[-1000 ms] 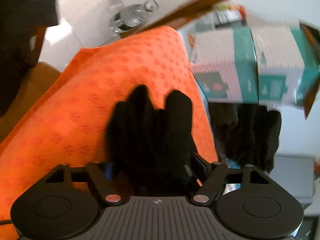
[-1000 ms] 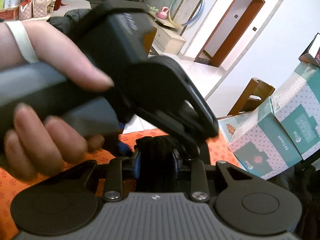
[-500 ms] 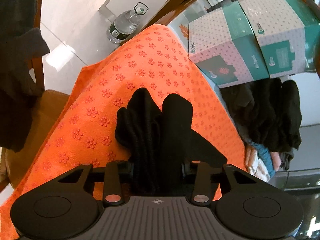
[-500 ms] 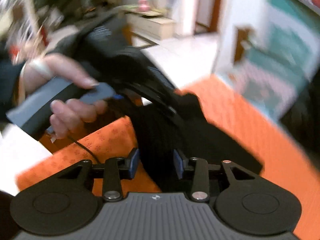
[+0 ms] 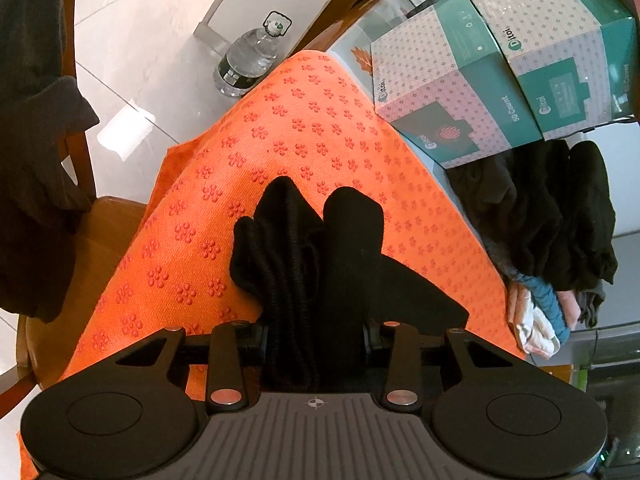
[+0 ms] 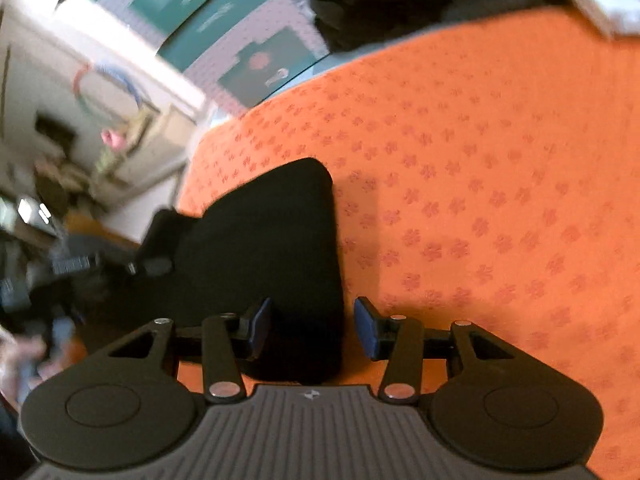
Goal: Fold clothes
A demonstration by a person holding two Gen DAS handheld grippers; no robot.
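A black garment lies bunched on the orange dotted mat. My left gripper is shut on its near end, and ribbed folds stick out past the fingers. In the right wrist view the same black garment lies flat on the mat. A strip of it runs between the jaws of my right gripper. Those jaws are opening, and the right blue pad stands apart from the cloth. The picture there is blurred.
Two teal and pink patterned boxes stand at the mat's far edge. A pile of dark and pale clothes lies to the right of the mat. A water bottle stands on the floor, and a wooden chair with dark cloth is at the left.
My left gripper has closed on the black garment. My right gripper has rolled and swung away from the hand holding the other gripper, down over the mat, and its jaws have widened off the cloth.
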